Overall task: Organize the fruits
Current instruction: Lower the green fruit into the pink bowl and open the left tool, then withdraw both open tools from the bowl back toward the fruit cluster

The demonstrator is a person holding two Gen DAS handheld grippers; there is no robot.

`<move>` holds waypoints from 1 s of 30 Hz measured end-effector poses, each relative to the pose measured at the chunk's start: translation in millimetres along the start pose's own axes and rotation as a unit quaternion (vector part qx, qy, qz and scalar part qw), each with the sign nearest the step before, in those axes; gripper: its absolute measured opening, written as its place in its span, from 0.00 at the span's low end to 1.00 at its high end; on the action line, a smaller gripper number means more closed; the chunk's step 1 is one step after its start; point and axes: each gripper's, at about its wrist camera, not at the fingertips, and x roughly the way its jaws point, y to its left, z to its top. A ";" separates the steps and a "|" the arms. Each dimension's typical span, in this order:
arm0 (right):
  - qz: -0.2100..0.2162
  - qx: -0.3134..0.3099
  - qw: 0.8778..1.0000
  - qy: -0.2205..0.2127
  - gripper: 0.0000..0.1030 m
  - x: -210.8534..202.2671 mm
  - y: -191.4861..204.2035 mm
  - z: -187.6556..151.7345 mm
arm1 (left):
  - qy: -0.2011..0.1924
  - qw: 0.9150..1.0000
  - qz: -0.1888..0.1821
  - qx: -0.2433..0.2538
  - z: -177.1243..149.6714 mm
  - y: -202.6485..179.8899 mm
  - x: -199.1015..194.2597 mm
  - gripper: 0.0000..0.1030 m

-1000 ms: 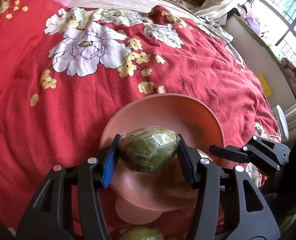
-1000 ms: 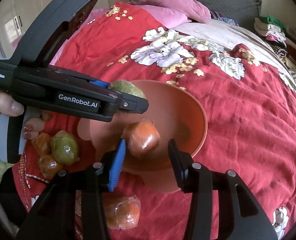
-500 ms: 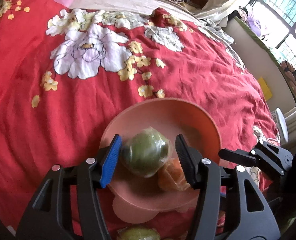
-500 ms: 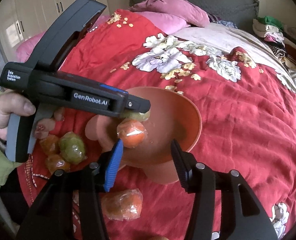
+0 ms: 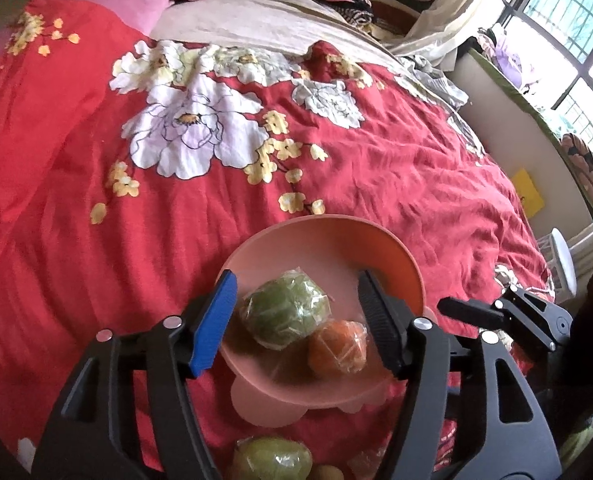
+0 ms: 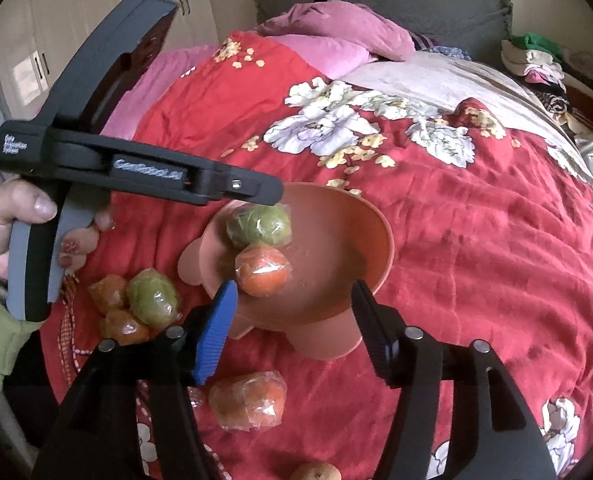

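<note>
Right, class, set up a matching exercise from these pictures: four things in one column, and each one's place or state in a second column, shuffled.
Things:
1. green fruit
2. bowl
3. left hand-held gripper
4. wrapped orange fruit

Places or states:
A. lying on the bedspread, outside the bowl
B. jaws opening, pads clear of the fruit
C. inside the bowl
D. standing on the red bedspread

Pairs: 1-C, 2-D, 3-B, 4-A

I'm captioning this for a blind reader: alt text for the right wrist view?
A salmon bowl on a red floral bedspread holds a wrapped green fruit and orange fruit; the right gripper is opening, nothing between its fingers.
</note>
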 end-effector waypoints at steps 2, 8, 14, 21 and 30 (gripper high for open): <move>0.000 0.006 1.000 -0.005 0.62 -3.9 -2.0 -0.5 | -0.008 1.000 0.004 -0.002 -2.6 0.2 -6.0 0.60; 0.001 0.015 1.000 -0.019 0.70 -13.2 -5.2 -3.2 | -0.034 0.999 0.016 -0.005 -13.0 0.2 -27.0 0.68; 0.007 0.017 0.999 -0.034 0.76 -22.4 -3.1 -6.2 | -0.060 0.998 0.023 -0.017 -27.9 6.9 -51.4 0.77; 0.022 0.016 0.998 -0.056 0.84 -35.0 5.1 -7.1 | -0.084 0.995 0.045 -0.025 -46.3 14.2 -74.8 0.85; 0.018 0.014 0.998 -0.062 0.86 -42.2 14.4 -12.0 | -0.099 0.992 0.061 -0.042 -65.1 26.5 -97.0 0.90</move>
